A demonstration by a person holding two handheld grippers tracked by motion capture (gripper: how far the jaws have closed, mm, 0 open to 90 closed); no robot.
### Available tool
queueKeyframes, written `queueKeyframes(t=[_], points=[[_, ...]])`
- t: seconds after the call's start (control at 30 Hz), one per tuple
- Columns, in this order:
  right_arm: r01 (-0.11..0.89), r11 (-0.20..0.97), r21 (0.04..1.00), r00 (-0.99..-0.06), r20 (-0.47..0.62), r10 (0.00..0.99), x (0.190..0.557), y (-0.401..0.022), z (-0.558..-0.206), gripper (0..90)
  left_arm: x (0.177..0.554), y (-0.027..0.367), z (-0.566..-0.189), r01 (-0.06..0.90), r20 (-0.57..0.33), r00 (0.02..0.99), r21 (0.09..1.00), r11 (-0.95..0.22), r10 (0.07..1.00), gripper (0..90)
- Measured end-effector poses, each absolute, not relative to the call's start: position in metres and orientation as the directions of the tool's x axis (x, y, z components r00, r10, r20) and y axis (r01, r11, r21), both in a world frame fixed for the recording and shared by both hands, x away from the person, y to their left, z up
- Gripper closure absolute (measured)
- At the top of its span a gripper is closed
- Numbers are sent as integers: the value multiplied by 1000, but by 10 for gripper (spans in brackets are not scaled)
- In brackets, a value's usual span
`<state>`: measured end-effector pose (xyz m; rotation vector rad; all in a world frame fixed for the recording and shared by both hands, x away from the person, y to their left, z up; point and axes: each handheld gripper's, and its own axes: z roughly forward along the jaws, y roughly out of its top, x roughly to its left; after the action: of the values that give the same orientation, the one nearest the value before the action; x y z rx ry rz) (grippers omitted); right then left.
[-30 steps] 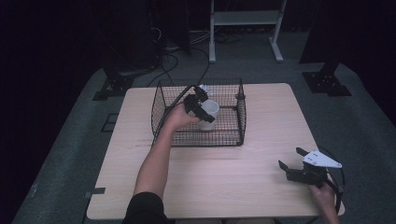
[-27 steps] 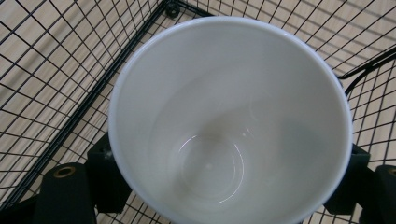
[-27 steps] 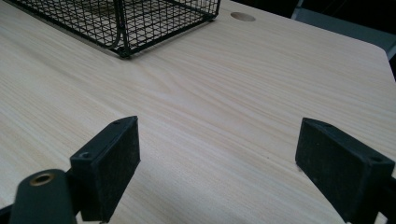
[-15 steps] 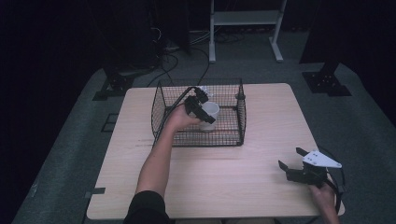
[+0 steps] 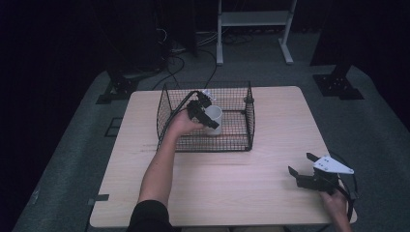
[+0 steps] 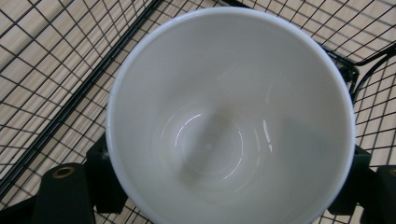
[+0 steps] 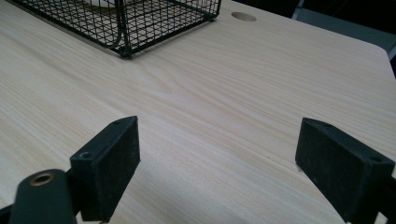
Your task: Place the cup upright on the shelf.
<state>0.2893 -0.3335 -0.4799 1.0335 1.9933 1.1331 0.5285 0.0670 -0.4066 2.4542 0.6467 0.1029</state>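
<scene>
A black wire basket point(image 5: 205, 118) sits on the table point(image 5: 241, 193), toward the far side. A white cup point(image 5: 213, 119) is inside the basket, and the left gripper point(image 5: 200, 112) grasps it, one jaw on each side of the cup. The wire walls stand all around the cup and close to the left hand point(image 5: 181, 123). Near the table's right front corner, well apart from the basket, the right gripper point(image 5: 302, 174) has its jaws spread wide with nothing between them. The left gripper view looks straight down into the cup point(image 6: 231, 116), which is bare inside, with basket wire point(image 6: 51, 60) behind it. The right gripper view shows wood grain, a basket corner point(image 7: 123, 28), and a round hole point(image 7: 243, 16) in the table beyond the basket.
</scene>
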Motion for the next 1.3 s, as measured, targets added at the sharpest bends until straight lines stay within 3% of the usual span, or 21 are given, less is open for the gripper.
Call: queueKeyframes(t=[0.3, 0.67, 1.3], points=[[326, 323, 888, -503, -126, 855, 289, -334, -480, 131, 529, 68, -406, 430, -68, 876, 560, -708, 478, 184], [329, 321, 888, -501, -124, 856, 289, -334, -480, 131, 524, 73, -387, 411, -63, 876, 616, -672, 478, 102], [334, 312, 889, -496, -116, 861, 289, -335, -480, 131, 513, 83, -365, 383, -57, 879, 676, -629, 474, 89]])
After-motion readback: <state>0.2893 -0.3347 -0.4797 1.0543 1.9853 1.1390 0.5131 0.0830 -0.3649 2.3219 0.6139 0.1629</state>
